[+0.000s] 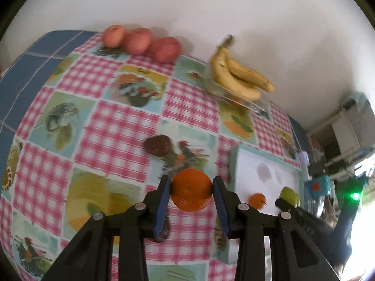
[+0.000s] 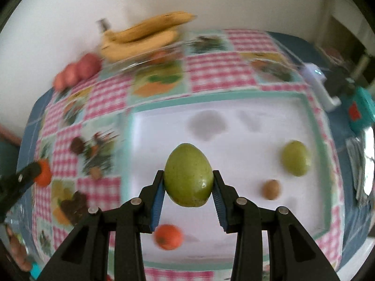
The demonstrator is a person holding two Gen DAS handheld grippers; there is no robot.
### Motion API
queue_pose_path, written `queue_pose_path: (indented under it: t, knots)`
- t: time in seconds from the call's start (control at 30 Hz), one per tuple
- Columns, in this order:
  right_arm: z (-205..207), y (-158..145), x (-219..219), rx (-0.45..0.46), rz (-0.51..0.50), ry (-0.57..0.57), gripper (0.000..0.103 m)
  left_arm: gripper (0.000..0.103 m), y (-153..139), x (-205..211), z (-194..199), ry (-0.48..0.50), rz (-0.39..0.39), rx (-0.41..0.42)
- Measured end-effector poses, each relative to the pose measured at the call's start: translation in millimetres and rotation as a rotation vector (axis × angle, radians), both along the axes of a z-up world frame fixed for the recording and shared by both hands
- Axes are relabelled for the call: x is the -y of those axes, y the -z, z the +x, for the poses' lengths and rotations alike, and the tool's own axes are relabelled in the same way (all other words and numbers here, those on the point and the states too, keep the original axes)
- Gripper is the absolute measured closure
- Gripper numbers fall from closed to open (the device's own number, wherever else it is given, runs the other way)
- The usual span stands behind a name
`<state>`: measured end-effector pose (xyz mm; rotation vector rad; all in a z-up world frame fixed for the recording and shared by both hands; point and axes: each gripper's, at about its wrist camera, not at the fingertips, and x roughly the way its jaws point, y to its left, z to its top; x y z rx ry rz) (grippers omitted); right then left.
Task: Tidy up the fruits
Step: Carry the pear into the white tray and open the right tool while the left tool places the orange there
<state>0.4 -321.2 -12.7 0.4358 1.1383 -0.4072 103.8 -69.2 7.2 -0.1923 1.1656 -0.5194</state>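
Note:
My left gripper (image 1: 191, 188) is shut on an orange tangerine (image 1: 191, 190), held above the checked tablecloth just left of the white tray (image 1: 248, 164). My right gripper (image 2: 188, 182) is shut on a green avocado-like fruit (image 2: 188, 175), held over the tray (image 2: 234, 210). In the tray lie a small tangerine (image 2: 168, 237), a second green fruit (image 2: 295, 158) and a brown nut-like fruit (image 2: 271, 189). The left view also shows the tray's tangerine (image 1: 257, 201) and the right gripper's green fruit (image 1: 289, 195).
A bunch of bananas (image 1: 239, 75) lies on a glass dish at the back by the wall. Three reddish fruits (image 1: 140, 42) sit in a row at the back left. Dark brown fruits (image 1: 158, 145) (image 2: 73, 207) lie on the cloth left of the tray. Devices (image 2: 321, 84) crowd the right edge.

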Motion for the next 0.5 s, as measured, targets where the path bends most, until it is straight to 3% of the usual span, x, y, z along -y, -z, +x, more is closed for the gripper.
queue_pose_path:
  t: [0.13, 0.27, 0.5]
  knots:
    - [-15.7, 0.2, 27.5, -0.006, -0.03, 0.086, 0.062, 0.064, -0.3, 29.5, -13.7, 0.082, 0.026, 0.018]
    - [-25.7, 2.3, 47.2, 0.058, -0.024, 0.143, 0.062, 0.064, 6.9, 64.0, -29.0, 0.191, 0.026, 0.032]
    - [-23.0, 20.9, 59.4, 0.062, -0.054, 0.154, 0.062, 0.064, 29.5, 109.9, -44.4, 0.321, 0.048, 0.047]
